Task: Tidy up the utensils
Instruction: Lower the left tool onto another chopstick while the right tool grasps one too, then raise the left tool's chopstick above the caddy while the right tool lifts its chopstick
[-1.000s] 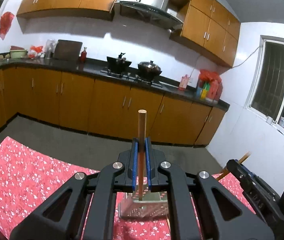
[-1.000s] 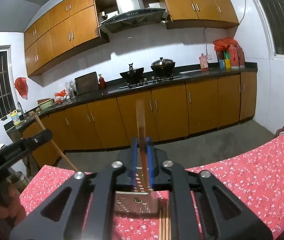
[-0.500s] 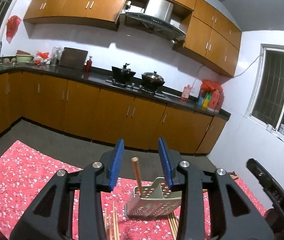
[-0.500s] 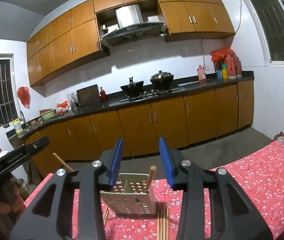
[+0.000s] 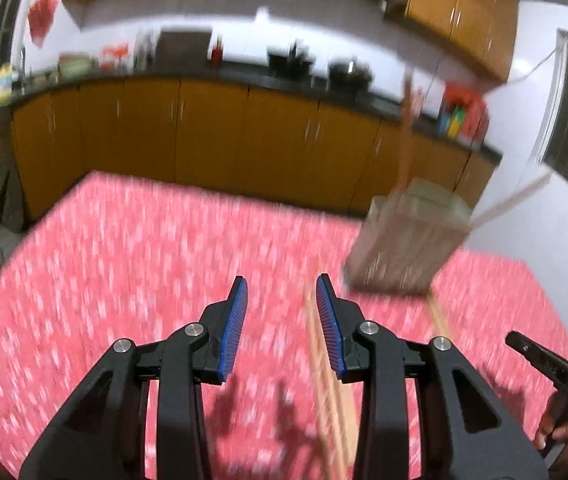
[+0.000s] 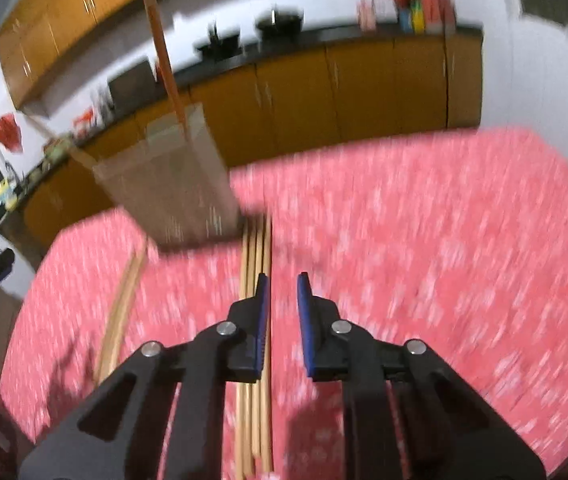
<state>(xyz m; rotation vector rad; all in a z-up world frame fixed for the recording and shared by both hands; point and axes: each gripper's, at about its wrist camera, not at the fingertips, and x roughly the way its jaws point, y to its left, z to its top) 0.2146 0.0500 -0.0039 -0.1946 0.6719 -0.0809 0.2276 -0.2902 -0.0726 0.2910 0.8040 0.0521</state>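
Left wrist view: the left gripper [image 5: 281,288] points steeply down at the red flowered tablecloth [image 5: 123,248], its blue pads apart with nothing clamped. A bundle of loose chopsticks [image 5: 326,368] lies on the cloth, running from the near edge toward the far side and passing just inside the right-hand pad; I cannot tell through the blur whether that pad touches them. The perforated metal holder [image 5: 404,240] stands far right on the cloth, with one dark chopstick [image 5: 406,136] upright in it and a pale one [image 5: 512,200] leaning out to the right. At the near right edge, a hand [image 5: 560,428] carries the other tool. The step in hand looks like fetching the next chopstick, with two already stowed. The next move calls for centring the pads over a single stick, so that one is taken and not the whole bundle.

Right wrist view: the right gripper [image 6: 284,292] also tilts down toward the cloth, and its jaws have just been closing; a narrow gap remains and nothing sits between the pads. A row of pale chopsticks [image 6: 257,248] lies just left of the left-hand pad, reaching to the foot of the holder [image 6: 171,184] at far left. Another pair [image 6: 123,300] lies further left. This tool needs to shift left to straddle a stick.
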